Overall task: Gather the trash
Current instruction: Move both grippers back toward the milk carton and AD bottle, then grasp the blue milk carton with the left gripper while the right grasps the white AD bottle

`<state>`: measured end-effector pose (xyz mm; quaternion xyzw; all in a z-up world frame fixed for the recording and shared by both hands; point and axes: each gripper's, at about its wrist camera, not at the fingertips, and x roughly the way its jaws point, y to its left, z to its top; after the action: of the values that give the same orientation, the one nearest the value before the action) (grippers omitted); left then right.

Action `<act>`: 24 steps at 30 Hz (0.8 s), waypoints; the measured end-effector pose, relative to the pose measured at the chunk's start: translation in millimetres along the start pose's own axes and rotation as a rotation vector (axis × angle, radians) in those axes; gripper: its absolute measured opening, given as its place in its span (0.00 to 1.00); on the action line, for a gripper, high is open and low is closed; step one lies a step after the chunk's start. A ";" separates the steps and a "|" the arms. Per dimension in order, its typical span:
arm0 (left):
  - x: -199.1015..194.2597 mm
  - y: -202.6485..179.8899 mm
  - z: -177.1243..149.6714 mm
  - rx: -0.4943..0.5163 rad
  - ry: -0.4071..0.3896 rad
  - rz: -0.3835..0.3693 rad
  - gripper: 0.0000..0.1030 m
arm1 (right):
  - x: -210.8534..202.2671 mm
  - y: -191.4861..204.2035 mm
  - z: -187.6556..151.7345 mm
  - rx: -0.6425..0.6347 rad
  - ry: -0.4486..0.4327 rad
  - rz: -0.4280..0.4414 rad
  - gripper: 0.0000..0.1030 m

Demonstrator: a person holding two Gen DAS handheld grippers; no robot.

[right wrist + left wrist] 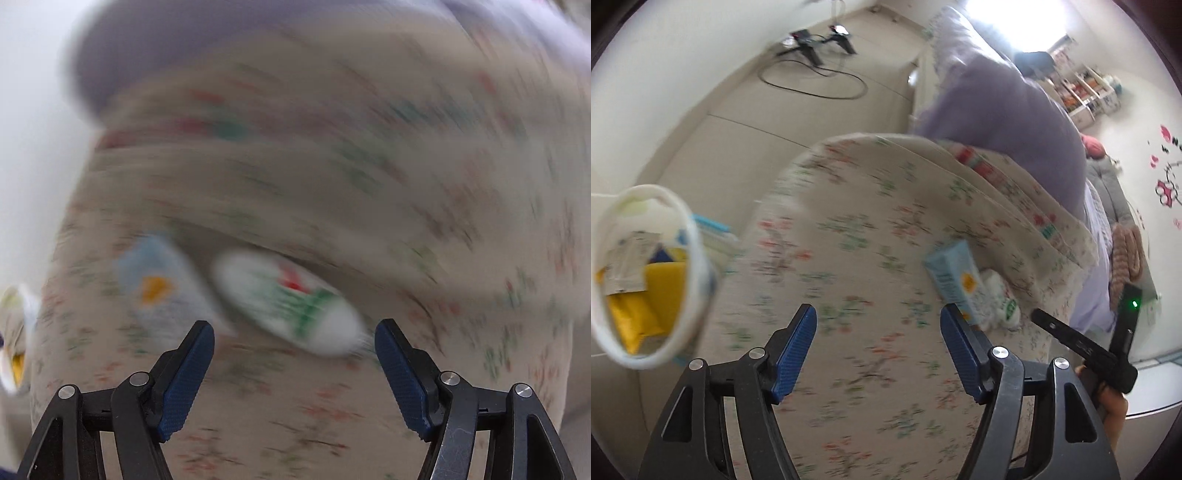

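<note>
A light blue carton (pixel 955 280) with an orange mark lies on the floral bedsheet (pixel 857 236), with a white and green wrapper (pixel 1001 302) beside it. Both show blurred in the right wrist view, the carton (pixel 162 288) left of the wrapper (pixel 288 299). My left gripper (pixel 878 325) is open and empty above the sheet. My right gripper (pixel 294 336) is open and empty, just short of the wrapper; its body (pixel 1086 343) shows at the right of the left wrist view. A white bin (pixel 642 277) at the left holds yellow and grey packets.
A purple duvet (pixel 1004 96) and a folded floral pillow (pixel 1015 184) lie behind the trash. Beige floor with a black cable loop (pixel 812 81) and tripod stands lies beyond the bed. Shelves (pixel 1086 92) stand at the far wall.
</note>
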<state>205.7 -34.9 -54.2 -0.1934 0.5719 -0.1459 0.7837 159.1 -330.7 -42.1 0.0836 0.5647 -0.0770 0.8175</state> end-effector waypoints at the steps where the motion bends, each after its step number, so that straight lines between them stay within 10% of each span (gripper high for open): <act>1: 7.8 -10.6 -0.1 0.014 0.010 -0.003 0.70 | 7.8 -10.1 3.8 0.007 0.015 -0.011 0.74; 11: 98.7 -87.4 13.7 -0.048 0.152 -0.134 0.75 | 46.0 -35.4 19.6 0.005 0.099 0.033 0.73; 19: 143.3 -112.8 8.8 -0.024 0.094 0.012 0.83 | 29.1 -46.5 19.1 -0.023 0.087 0.061 0.73; 24: 141.1 -120.3 5.5 0.122 0.068 0.109 0.70 | 28.8 -67.6 19.7 0.017 0.084 0.086 0.73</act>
<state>252.8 -203.8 -114.6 -0.1088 0.5979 -0.1439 0.7810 172.2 -401.9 -65.5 0.1181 0.5938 -0.0429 0.7947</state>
